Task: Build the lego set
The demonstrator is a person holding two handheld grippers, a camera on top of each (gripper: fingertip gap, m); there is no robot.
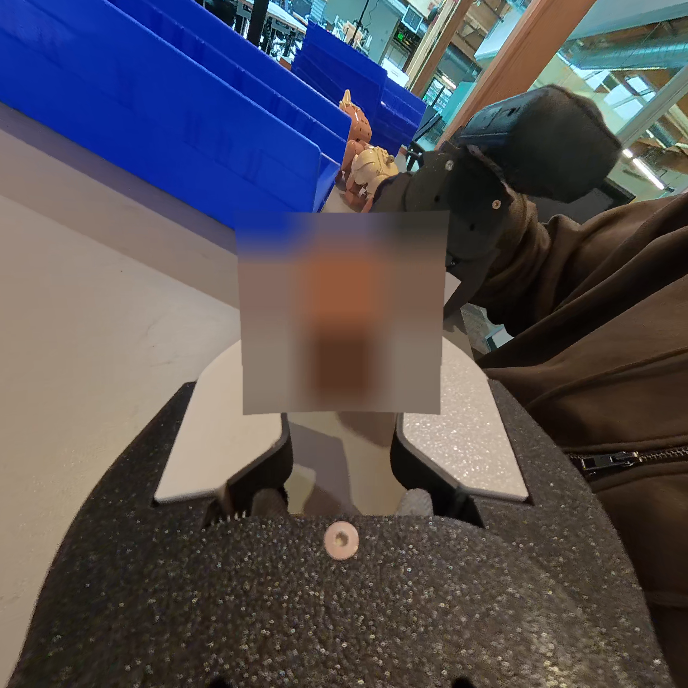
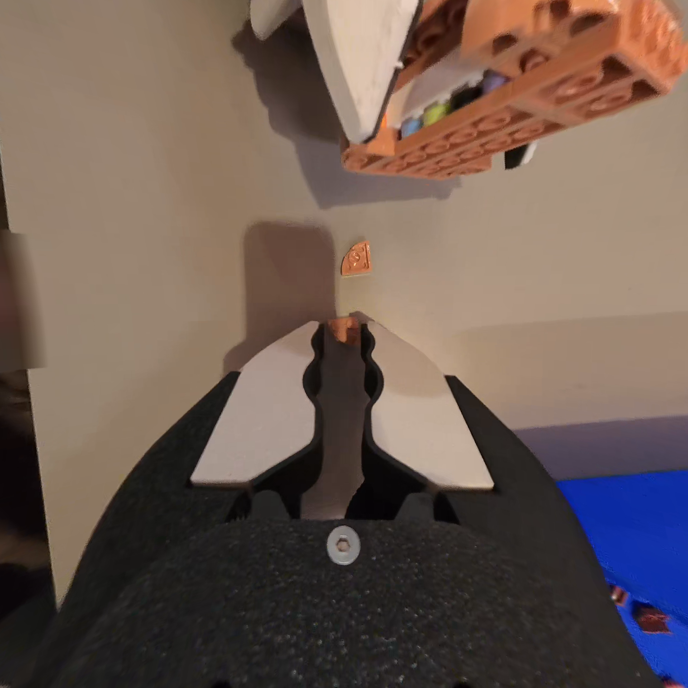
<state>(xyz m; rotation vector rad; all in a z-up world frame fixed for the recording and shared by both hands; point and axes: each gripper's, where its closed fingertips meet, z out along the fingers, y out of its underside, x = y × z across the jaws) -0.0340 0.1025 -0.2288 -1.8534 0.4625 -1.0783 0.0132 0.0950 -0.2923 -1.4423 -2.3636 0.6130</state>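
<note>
1. Your right hand-held gripper point(image 2: 342, 329) pinches a small brown piece point(image 2: 344, 331) at the very fingertips; a grip that shallow could let it twist or drop.
2. Your left hand-held gripper point(image 1: 340, 372) is masked at the tips, but the right view shows it clamped on the brown build point(image 2: 521, 96), held above the surface point(image 2: 111, 186).
3. A quarter-round plate point(image 2: 357, 258) lies loose just beyond the right tips; a careless pass could knock it away.

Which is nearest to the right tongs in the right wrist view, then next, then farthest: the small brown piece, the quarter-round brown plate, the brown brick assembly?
1. Small brown piece, pinched at the tips of the right tongs.
2. Quarter-round brown plate, on the table just ahead.
3. Brown brick assembly, upper right, held by the other tongs.
</note>
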